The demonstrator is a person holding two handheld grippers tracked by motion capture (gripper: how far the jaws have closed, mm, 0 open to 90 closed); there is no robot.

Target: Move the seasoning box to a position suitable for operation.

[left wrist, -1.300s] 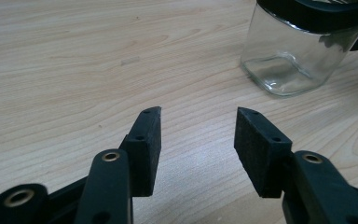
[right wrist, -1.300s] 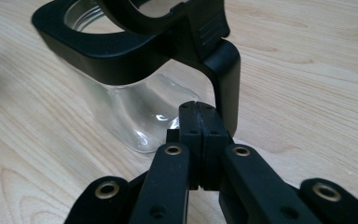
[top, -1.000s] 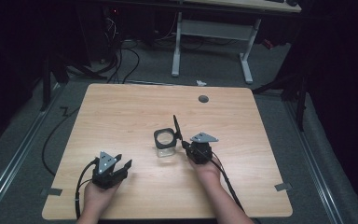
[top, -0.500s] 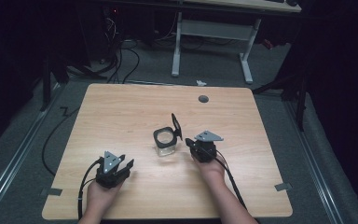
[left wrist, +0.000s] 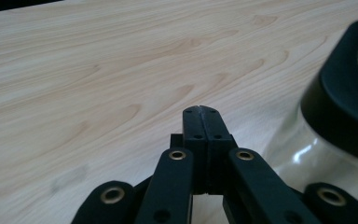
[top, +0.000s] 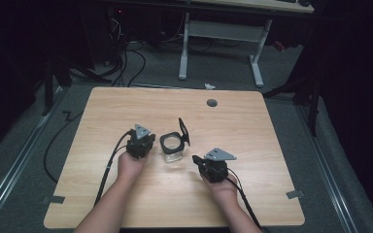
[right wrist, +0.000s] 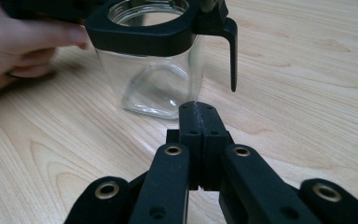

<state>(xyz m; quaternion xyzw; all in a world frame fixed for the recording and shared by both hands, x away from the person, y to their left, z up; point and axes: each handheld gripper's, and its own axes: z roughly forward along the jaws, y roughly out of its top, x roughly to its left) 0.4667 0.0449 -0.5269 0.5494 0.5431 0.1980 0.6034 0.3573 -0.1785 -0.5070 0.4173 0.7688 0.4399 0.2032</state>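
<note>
A clear glass jar with a black square collar stands at the middle of the wooden table. Its black hinged lid stands flipped up. My left gripper is shut, empty, and sits just left of the jar. In the left gripper view the shut jaws point past the jar's collar, which is on the right. My right gripper is shut and empty, a little in front and to the right of the jar. In the right gripper view its tips point at the jar, with the lid flap hanging down.
A round grommet hole sits near the table's far edge. Cables trail from both grippers toward the front edge. The left hand is close behind the jar in the right gripper view. A desk frame stands beyond the table.
My left gripper has moved from the front left of the table forward and right, up beside the jar. My right gripper has drawn back a little from the jar.
</note>
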